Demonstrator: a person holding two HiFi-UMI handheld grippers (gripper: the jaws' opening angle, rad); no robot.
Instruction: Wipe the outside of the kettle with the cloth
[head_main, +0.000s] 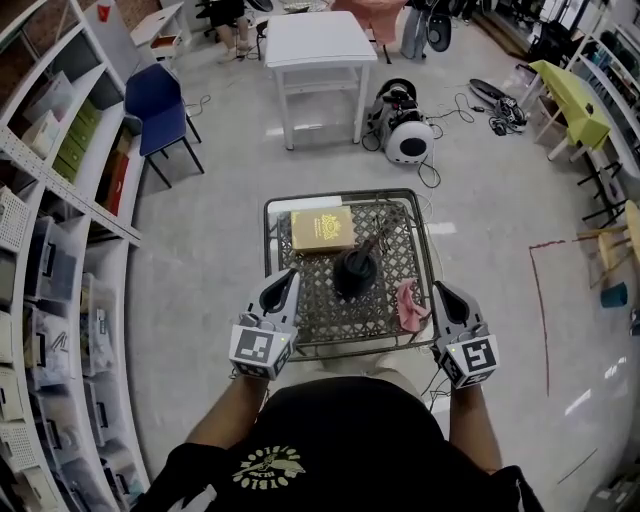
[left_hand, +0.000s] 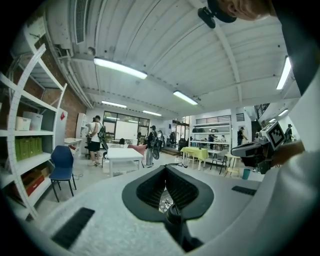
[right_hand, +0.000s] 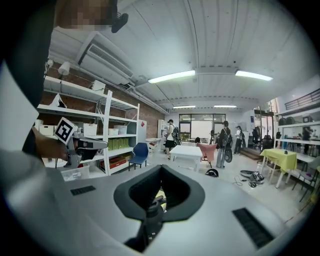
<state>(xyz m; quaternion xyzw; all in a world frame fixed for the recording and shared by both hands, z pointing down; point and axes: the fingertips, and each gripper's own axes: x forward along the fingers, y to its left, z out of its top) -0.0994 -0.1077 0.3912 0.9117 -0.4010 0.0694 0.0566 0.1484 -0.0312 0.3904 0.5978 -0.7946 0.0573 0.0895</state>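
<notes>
Yellow box (head_main: 322, 229), print unreadable, black kettle (head_main: 355, 272)

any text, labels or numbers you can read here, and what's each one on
No text here is readable.
Yellow box on the wire table: gold print on top, too blurred to read.
Black shirt: yellow emblem, lettering too small to read.
Cubes on the left gripper and right gripper: black-and-white square patterns only, no letters.
</notes>
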